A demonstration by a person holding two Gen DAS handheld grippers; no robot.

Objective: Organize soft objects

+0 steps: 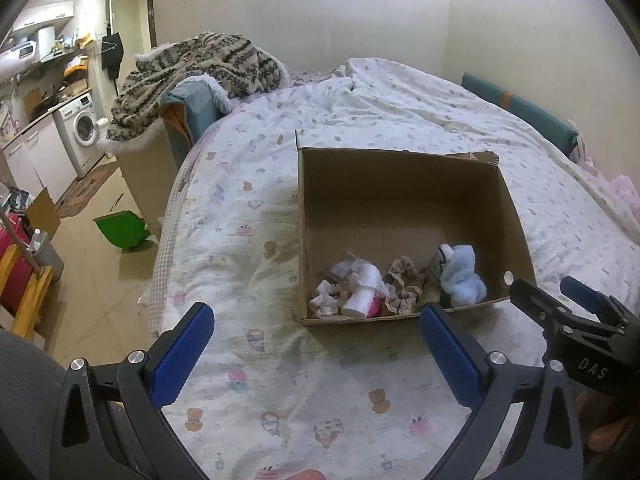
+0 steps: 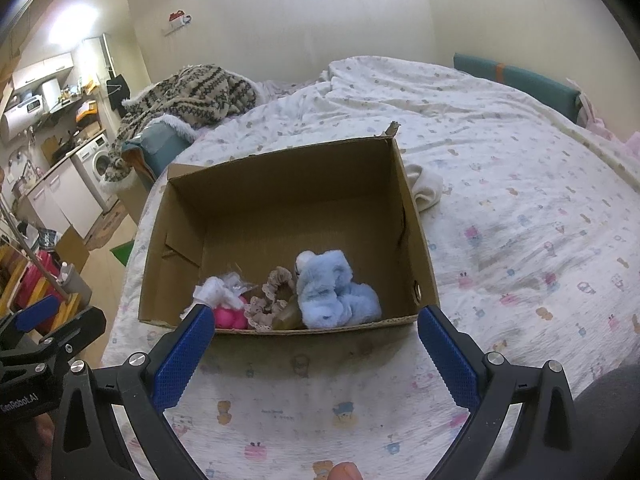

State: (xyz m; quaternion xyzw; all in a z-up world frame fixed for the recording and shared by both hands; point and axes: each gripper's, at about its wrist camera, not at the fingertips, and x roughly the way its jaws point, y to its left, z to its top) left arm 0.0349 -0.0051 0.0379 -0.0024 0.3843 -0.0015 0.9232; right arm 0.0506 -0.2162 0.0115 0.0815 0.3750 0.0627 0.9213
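An open cardboard box point(image 1: 400, 184) point(image 2: 280, 184) sits on the bed. Along its near wall lie a fluffy light-blue plush point(image 1: 462, 276) point(image 2: 334, 290), a beige lace scrunchie point(image 1: 404, 284) point(image 2: 272, 292), and white and pink soft items point(image 1: 360, 292) point(image 2: 224, 300). A white cloth point(image 2: 428, 186) lies on the bed just right of the box. My left gripper point(image 1: 316, 340) is open and empty, just short of the box's near left corner. My right gripper point(image 2: 316, 340) is open and empty, in front of the box's near wall; it also shows in the left wrist view point(image 1: 556, 300).
The bed's patterned quilt point(image 1: 280, 380) point(image 2: 520, 240) surrounds the box. A knitted blanket point(image 1: 192, 76) lies heaped at the far left corner. Left of the bed is floor with a green dustpan point(image 1: 124, 228), a washing machine point(image 1: 82, 128) and yellow furniture point(image 1: 28, 300).
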